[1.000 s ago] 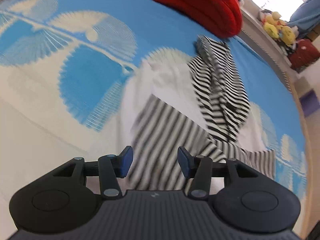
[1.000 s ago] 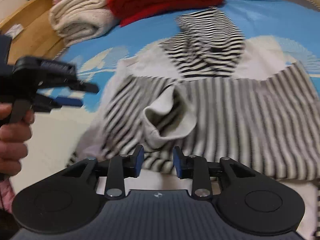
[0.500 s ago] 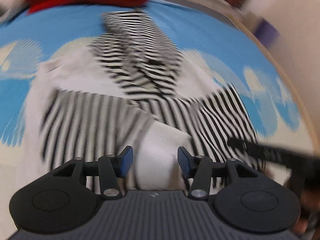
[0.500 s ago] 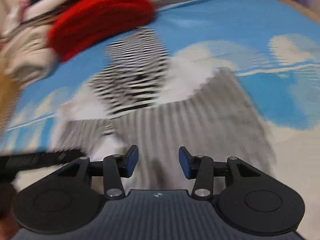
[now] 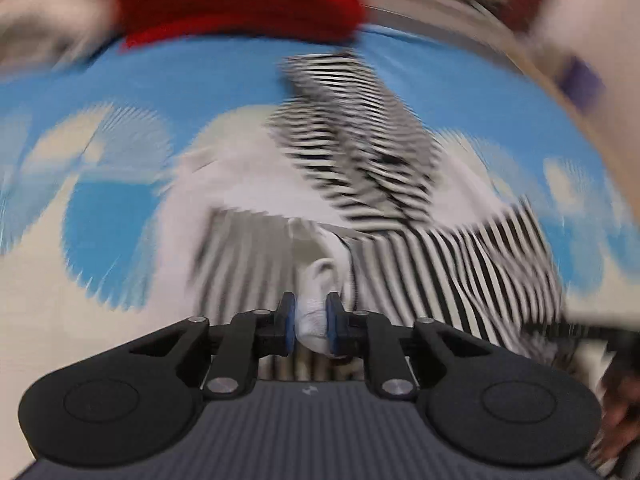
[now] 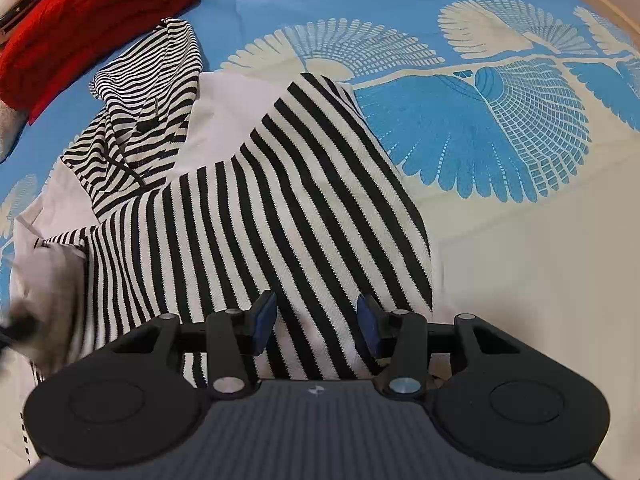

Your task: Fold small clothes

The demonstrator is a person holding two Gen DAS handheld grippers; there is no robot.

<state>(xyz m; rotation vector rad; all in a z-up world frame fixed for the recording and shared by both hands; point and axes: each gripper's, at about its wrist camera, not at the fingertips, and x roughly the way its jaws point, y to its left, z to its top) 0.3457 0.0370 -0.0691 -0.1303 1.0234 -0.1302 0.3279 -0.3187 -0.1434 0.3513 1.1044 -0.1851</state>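
A black-and-white striped sweater [image 6: 256, 208] with white panels and a striped hood [image 6: 144, 92] lies spread on the blue patterned bedspread [image 6: 480, 128]. In the blurred left wrist view the sweater [image 5: 460, 264] lies ahead, and my left gripper [image 5: 311, 322] is shut on its white cuff [image 5: 316, 316]. My right gripper [image 6: 316, 320] is open, its jaws wide apart just above the striped hem at the sweater's right side, holding nothing.
A folded red knit [image 6: 92, 12] lies beyond the hood; it also shows in the left wrist view [image 5: 240, 0]. Pale folded clothes [image 5: 48, 20] sit at far left. The bed's wooden edge [image 6: 600, 4] curves along the right.
My left gripper has closed on the white cuff. My right gripper has swung right, over the sweater's striped hem, and stays open.
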